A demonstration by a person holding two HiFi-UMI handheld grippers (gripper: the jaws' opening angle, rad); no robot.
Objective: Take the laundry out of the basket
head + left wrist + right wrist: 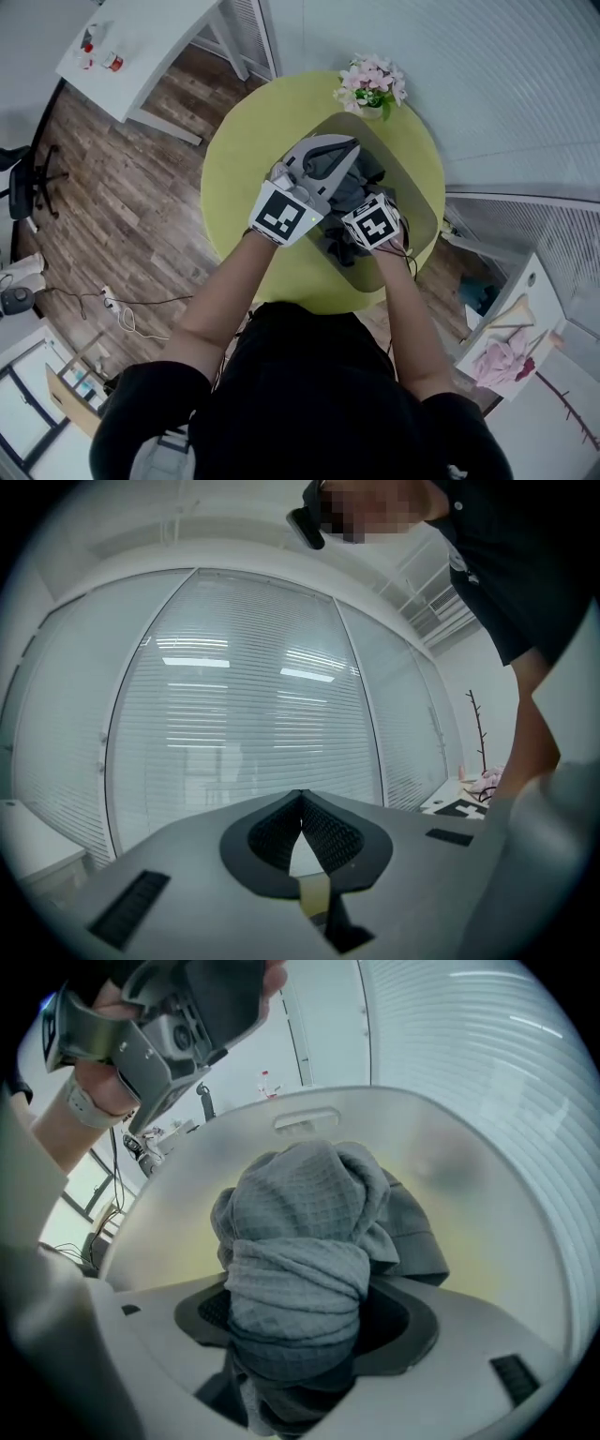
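So the right gripper (300, 1321) had its jaws pinching a bunched grey towel (300, 1213) over the basket (469, 1213) on the yellow desk (230, 178). The left gripper (301, 803) had its jaws pressed together, empty.

The counter (234, 159) is yellow-green, on a floor (122, 197) of brown wood-grain planks. The basket (469, 1194) is frosted, milky grey, with the yellow-green showing through its walls. In it, the cloth (300, 1204) is mid-grey with a small waffle-check weave, and a smoother, darker grey garment (412, 1232) lies beside it. The left tool (302, 803) and right tool (298, 1321) are pale grey with black, finely ribbed pads (328, 832), and each cube (284, 212) bears black-and-white square markers. The flowers (372, 80) are pink and white with green leaves.
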